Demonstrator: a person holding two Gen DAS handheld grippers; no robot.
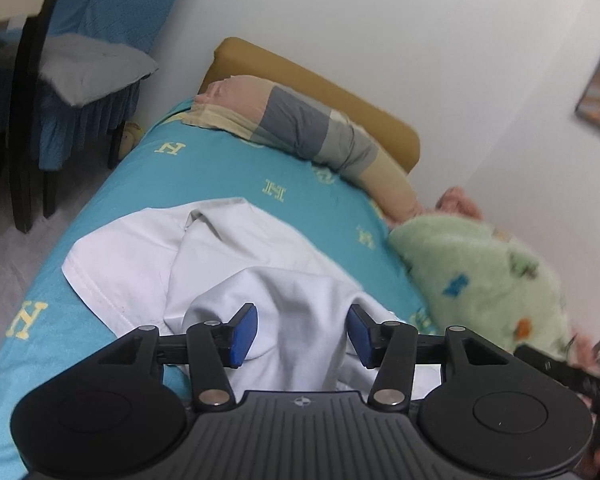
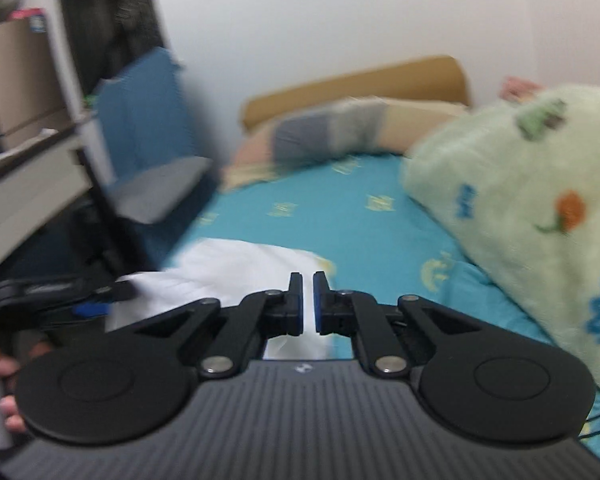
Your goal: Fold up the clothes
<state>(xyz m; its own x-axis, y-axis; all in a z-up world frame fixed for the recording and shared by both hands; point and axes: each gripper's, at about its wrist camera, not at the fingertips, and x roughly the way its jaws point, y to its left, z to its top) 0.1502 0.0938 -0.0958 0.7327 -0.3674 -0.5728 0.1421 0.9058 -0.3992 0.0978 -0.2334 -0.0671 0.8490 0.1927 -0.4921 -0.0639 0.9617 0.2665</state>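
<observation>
Left gripper spread above white shirt, right gripper nearly pressed together, empty, level over bed.

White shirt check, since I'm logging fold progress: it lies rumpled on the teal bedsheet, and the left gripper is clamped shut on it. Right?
Not quite. The left gripper is open, its blue pads spread apart over the white shirt, as the left wrist view shows. The shirt does lie rumpled on the teal bedsheet.
</observation>
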